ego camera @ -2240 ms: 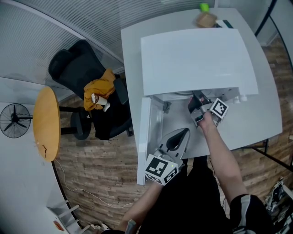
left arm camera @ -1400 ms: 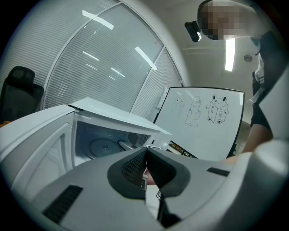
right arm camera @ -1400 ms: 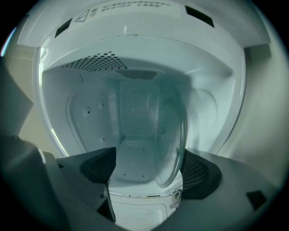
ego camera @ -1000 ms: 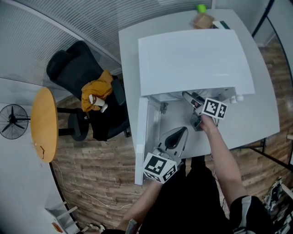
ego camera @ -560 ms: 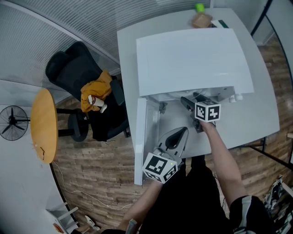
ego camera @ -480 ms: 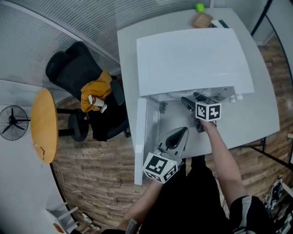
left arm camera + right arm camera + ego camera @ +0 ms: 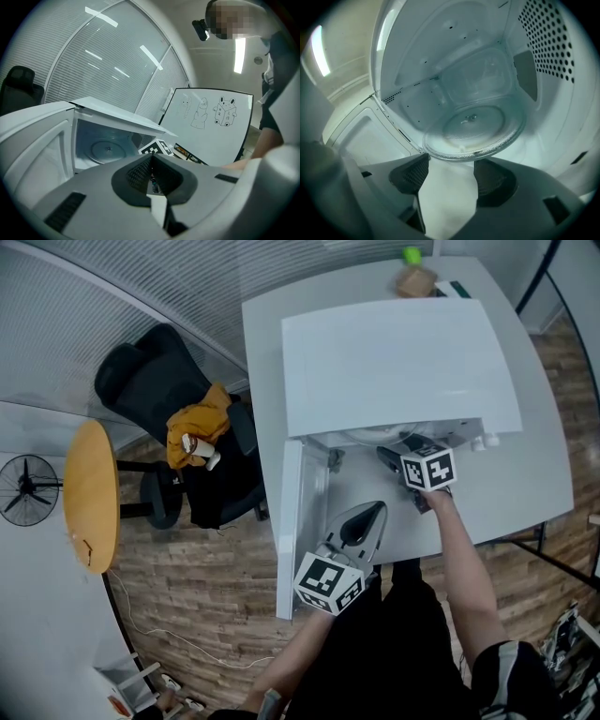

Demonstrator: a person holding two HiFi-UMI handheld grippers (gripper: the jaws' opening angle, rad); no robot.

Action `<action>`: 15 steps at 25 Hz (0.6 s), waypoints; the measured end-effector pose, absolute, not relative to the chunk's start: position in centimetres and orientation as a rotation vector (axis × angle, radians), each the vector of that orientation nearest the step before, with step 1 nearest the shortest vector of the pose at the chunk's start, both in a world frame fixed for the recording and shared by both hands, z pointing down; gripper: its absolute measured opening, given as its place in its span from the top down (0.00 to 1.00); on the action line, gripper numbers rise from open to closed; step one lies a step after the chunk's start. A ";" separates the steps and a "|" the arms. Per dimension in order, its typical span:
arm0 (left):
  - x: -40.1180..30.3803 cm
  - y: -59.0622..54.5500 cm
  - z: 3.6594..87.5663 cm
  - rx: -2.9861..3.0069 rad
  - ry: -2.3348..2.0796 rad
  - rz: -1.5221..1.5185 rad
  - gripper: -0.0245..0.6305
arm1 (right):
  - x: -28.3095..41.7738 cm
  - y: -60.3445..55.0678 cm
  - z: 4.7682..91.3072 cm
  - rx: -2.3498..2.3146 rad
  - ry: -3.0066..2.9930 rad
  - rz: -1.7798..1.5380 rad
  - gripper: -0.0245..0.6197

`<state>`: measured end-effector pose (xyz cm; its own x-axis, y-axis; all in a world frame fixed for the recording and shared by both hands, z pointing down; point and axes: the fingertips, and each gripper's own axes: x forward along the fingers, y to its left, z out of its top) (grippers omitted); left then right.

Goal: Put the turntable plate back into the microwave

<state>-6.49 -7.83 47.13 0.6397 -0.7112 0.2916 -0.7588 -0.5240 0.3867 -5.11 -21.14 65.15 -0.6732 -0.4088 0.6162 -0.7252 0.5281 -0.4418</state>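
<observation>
white microwave (image 7: 398, 357) stands on the white tabletop (image 7: 525, 474), its door (image 7: 289, 531) swung fully open to the left side of the head view. the glass turntable plate (image 7: 473, 131) lies inside the cavity, over the middle of the floor and clear of the perforated side wall; the left gripper view shows it in the same place (image 7: 108, 151). right gripper (image 7: 392, 457) is held at the mouth of the cavity, pointing in, with its marker cube just outside the opening. in its own view the right gripper (image 7: 447, 164) has its jaws apart with only the white cavity floor showing between them; the near rim of the plate sits just beyond the jaw tips, and contact between rim and tips cannot be confirmed. left gripper (image 7: 361, 521) is held low in front of the open door, near the front edge of the tabletop and well apart from the right one. in its own view the left gripper (image 7: 151, 161) has its jaws pressed together with nothing between them. background items noted: a whiteboard (image 7: 211, 126) with drawings, a black office chair (image 7: 155, 381) carrying a yellow cloth (image 7: 202, 423), a round wooden table (image 7: 92, 491) and a floor fan (image 7: 28, 486).
</observation>
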 end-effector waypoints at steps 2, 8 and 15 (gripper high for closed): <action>-6.6 -7.8 47.2 2.376 -1.152 0.134 0.96 | -5.1 -21.1 65.1 0.917 -2.314 0.965 0.49; -6.9 -8.0 47.6 2.366 -1.157 0.129 0.96 | -4.4 -21.0 65.8 0.931 -2.208 0.982 0.68; -6.8 -7.8 48.0 2.353 -1.150 0.127 0.96 | -3.6 -20.4 66.4 0.988 -2.226 1.060 0.88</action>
